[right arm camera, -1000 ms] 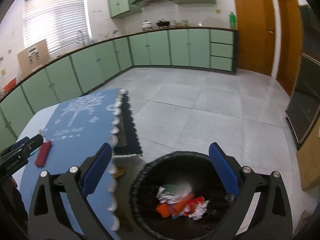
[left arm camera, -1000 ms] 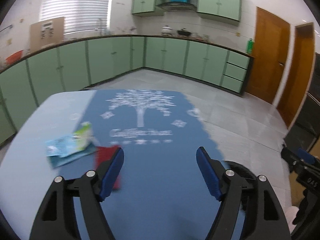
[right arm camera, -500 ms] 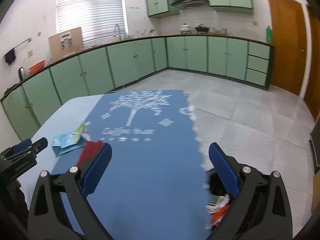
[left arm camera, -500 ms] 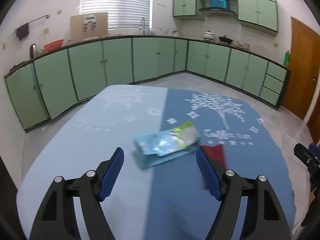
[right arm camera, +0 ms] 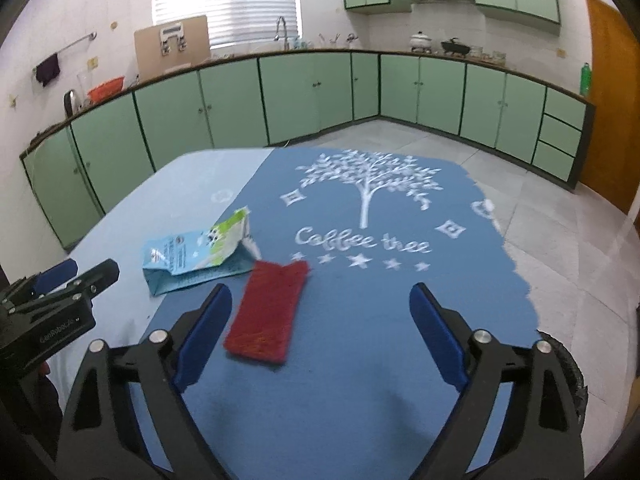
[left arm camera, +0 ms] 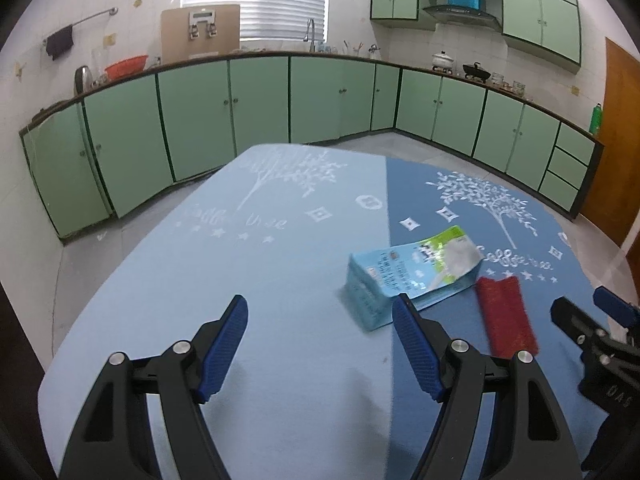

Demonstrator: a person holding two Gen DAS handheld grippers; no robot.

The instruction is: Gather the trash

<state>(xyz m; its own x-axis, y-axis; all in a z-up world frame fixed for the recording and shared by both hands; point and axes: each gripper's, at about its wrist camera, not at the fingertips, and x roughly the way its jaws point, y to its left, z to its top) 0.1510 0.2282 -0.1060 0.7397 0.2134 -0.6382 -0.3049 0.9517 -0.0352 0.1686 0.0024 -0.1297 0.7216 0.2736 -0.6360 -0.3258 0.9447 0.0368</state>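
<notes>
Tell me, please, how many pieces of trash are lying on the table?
2: a blue-green carton on the cloth's colour seam, and a red wrapper touching it on the dark half. Nothing appears hidden.

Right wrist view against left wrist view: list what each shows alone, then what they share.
Only the right wrist view shows the black bin rim past the tablecloth's edge and the readable "Coffee tree" lettering. Only the left wrist view shows most of the light-blue cloth half. Both show the blue-green carton, the red wrapper, and both hand-held grippers, empty; the right one's jaws are closing.
</notes>
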